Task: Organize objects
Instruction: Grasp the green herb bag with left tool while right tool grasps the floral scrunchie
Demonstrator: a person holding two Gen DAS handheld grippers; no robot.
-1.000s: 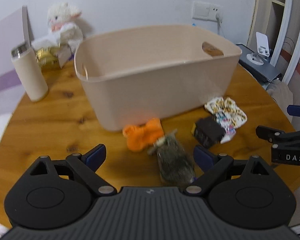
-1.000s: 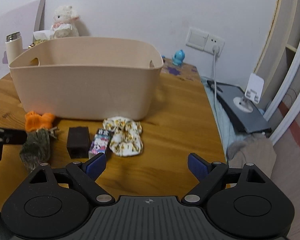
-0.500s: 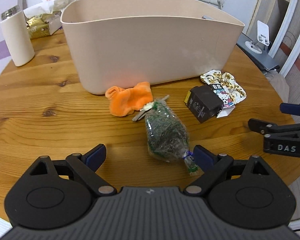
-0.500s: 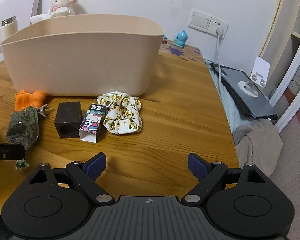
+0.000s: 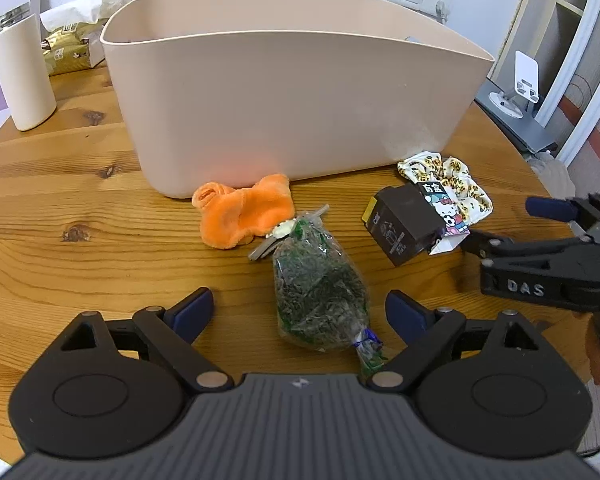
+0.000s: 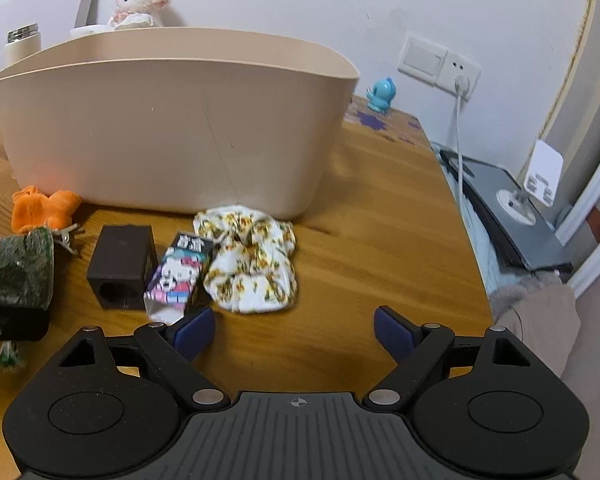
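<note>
Left wrist: one bin (image 5: 292, 92), perhaps six items (image 5: 320, 292)

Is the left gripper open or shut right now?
Open. The left gripper has its blue-padded fingers spread wide on either side of the clear bag of green dried herbs, not touching it.

The beige bin (image 5: 292, 112) is hiding its own inside. In the right wrist view, the flowered scrunchie (image 6: 252, 264) is blurring — the green packet (image 6: 20, 272) is being partly covered.
</note>
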